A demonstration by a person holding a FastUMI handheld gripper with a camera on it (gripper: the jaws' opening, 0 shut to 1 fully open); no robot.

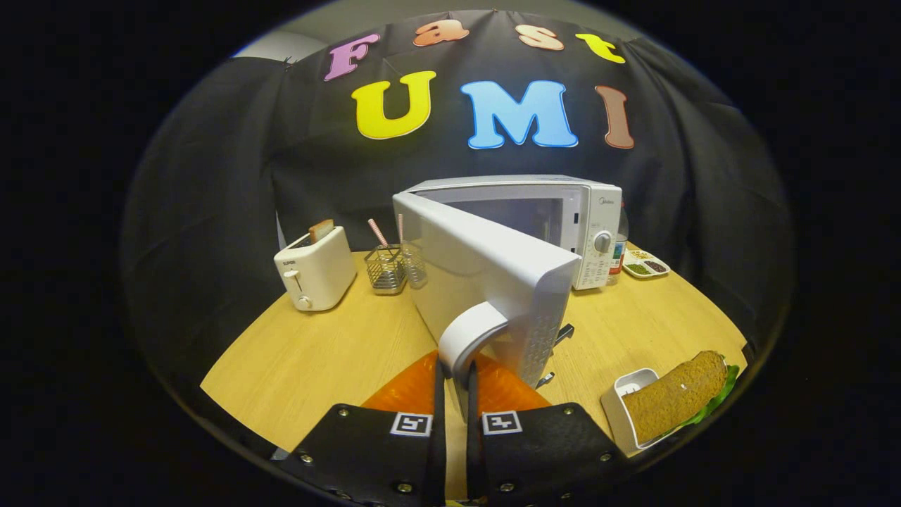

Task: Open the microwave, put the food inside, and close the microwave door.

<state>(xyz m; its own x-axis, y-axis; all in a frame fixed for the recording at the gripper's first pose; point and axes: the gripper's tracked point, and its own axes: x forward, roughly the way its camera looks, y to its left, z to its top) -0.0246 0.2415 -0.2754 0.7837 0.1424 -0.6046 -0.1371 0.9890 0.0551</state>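
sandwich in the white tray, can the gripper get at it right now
Probably not yet. The gripper is closed on the handle of the open microwave door. The sandwich lies off to the side on the table with nothing covering it, so once the gripper lets go the way looks free.

Sandwich [679, 396] end beyond view's rim
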